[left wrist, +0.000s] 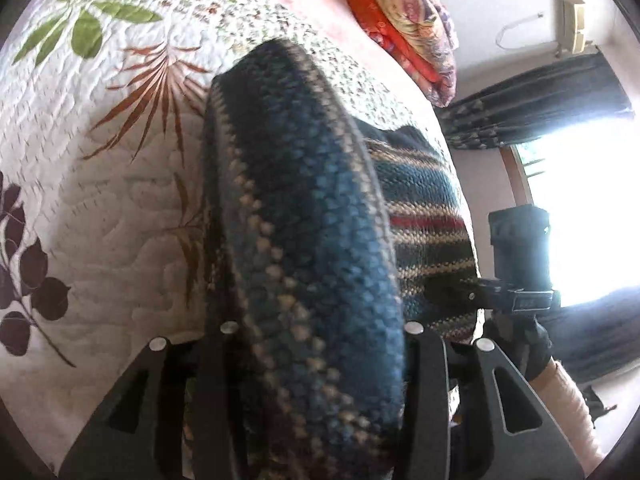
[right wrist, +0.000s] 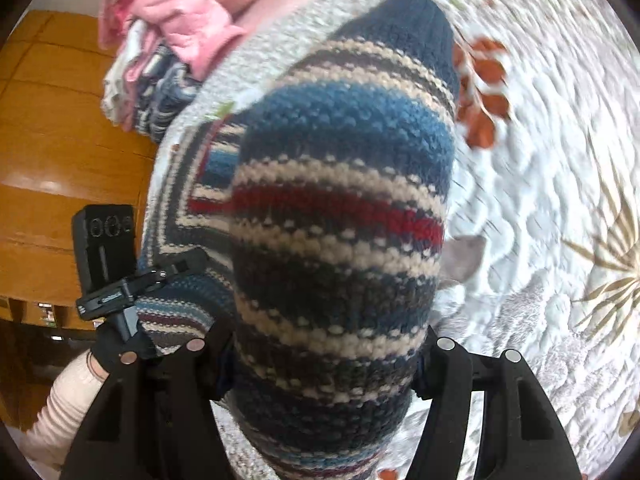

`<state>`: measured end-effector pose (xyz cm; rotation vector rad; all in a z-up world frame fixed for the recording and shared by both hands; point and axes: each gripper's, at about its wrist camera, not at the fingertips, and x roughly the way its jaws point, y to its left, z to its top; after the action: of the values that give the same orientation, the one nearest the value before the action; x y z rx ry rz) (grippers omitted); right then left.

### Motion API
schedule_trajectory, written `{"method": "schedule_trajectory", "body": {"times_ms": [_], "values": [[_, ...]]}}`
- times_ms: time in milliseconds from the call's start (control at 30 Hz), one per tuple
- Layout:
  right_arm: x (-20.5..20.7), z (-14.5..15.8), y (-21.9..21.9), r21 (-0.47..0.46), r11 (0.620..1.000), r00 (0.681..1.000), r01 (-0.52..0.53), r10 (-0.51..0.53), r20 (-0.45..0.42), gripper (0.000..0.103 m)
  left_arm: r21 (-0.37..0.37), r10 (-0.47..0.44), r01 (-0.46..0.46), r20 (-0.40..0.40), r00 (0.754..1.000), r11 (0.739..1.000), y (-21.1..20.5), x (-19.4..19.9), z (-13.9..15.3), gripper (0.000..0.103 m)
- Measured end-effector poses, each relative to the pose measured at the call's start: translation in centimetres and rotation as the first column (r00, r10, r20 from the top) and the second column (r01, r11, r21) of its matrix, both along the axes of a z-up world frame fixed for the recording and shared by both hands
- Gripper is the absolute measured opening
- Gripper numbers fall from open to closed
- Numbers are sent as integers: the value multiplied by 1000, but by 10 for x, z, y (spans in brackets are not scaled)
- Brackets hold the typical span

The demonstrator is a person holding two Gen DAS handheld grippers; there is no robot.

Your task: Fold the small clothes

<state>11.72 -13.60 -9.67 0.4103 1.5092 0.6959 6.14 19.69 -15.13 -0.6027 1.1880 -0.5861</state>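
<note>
Quilted white bedspread (left wrist: 100,208), printed with leaves and fronds, covers the bed and carries everything else. At its far edge sits a pile of clothes (right wrist: 160,60), pink on top with stripes beneath, well apart from the work.

Over the bedspread hangs the striped knitted sweater (right wrist: 340,200), blue, cream, grey and red, held up off the bed at two points so that its long axis runs between the two grippers. Part of it still lies on the quilt beyond the lifted fold.

Left gripper (left wrist: 312,360) is clenched on a thick fold of the knit, which bulges forward from its jaws and fills the middle of the left wrist view. Right gripper (right wrist: 320,368) grips the wool the same way, a striped bulge rising straight ahead of it. Each gripper shows at the edge of the other's view, so they stand side by side, near one another.

My guess: the held edge gets carried forward, away from both grippers, onto the part lying on the bed.
</note>
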Motion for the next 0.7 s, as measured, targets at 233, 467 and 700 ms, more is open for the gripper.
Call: {"method": "schedule_trajectory", "body": {"times_ms": [233,467,700], "values": [[1,-9,1,2,1000,1000,3,-3,-9,72,28,13,-14,27,1000,1000,0,-5,-7,46],[-14,21,-10,-90,995,999,37,-35,23,83,128,66,-63,-14,998,990,16,-32,20,58],[-63,91,-19,-137,988,980,69,-41,197,82,314,156,-182,107,982,932,35,-94,75,66]]}}
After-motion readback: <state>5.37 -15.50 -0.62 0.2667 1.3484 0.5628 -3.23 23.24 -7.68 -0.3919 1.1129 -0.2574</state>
